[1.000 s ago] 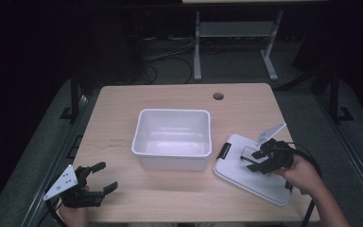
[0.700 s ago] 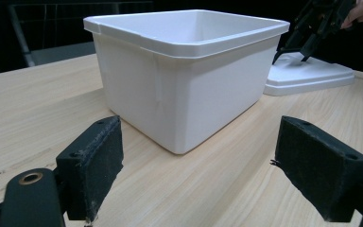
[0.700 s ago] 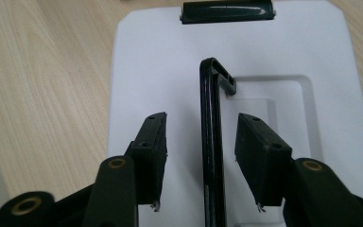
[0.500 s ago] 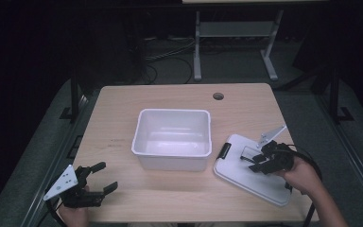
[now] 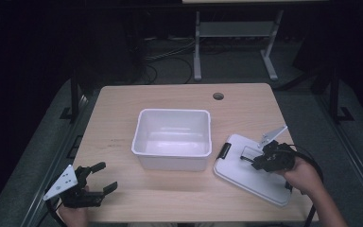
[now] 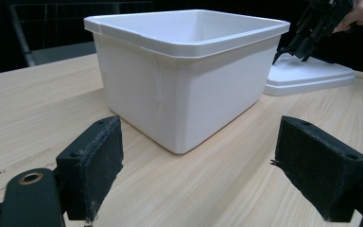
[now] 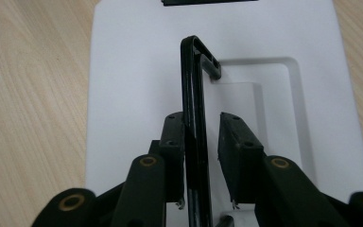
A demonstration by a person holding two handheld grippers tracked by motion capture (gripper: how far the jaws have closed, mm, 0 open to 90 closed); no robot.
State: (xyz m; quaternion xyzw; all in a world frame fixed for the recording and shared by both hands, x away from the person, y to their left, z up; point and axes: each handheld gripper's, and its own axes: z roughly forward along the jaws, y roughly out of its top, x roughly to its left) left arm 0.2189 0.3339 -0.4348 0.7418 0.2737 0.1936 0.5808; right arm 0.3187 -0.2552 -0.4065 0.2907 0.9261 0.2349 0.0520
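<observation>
- Lower right of the high view, on the pale wooden table (image 5: 123, 113), lies a flat white plastic lid (image 5: 246, 177) with a thin black handle (image 7: 194, 137) standing up from its recess.
- Right gripper (image 5: 260, 161) has just been closing: the handle is between its jaws, against the left pad, a slight gap at the right one.
- Left gripper (image 5: 101, 177), lower left, is spread wide, holding nothing.
- A white rectangular plastic tub (image 5: 172, 139) sits centre.

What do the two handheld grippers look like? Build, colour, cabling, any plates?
Both grippers are black, skeletal linkages with brass-coloured pivot pins. The left gripper has blocky, foam-like pads and a grey triangular plate dotted with holes. The right gripper carries a matching plate and trails a black cable. No sleeves visible.
</observation>
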